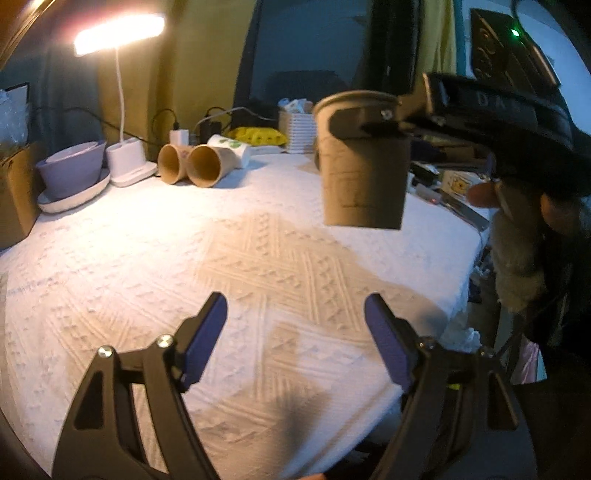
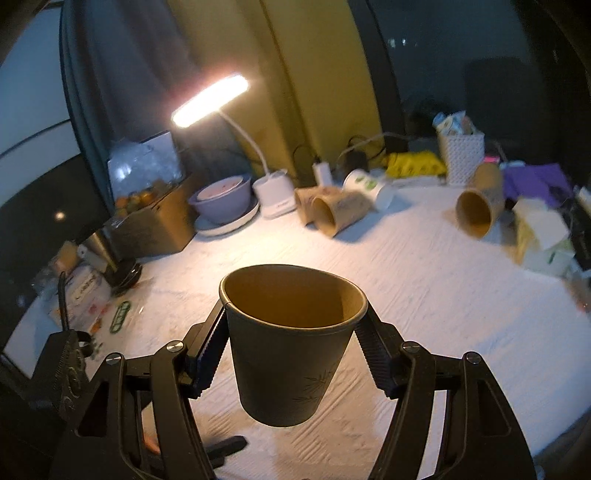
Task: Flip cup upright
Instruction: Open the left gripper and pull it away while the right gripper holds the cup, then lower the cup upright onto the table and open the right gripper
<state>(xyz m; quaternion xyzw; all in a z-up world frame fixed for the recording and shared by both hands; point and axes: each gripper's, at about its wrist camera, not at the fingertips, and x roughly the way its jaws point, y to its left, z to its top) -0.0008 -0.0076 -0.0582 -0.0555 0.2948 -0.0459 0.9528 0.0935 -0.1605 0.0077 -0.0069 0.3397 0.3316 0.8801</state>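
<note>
1. Right gripper (image 2: 295,314): I have its two fingers pinching the cup (image 2: 291,343) just under the rim, one on each side, mouth up.
2. Cup, position: held in the air above the white tablecloth (image 2: 443,295), not touching it. From the left wrist view it hangs upright with its base well clear of the cloth.
3. Left gripper (image 1: 295,332): fingers spread wide, holding nothing, hovering low over the cloth near the front edge.
4. Progress, my judgement: the turn to upright looks done, since the open end faces up. What remains is to lower the cup, set its base flat on the cloth and let go.
5. Other items, back of the table: two brown cups (image 1: 188,164) lying on their sides, a white printed cup (image 2: 365,186) also on its side, a lit desk lamp (image 1: 118,35), a purple bowl (image 1: 70,170) on a plate.
6. Further brown cup (image 2: 476,210): tipped over at the right of the table, untouched.
</note>
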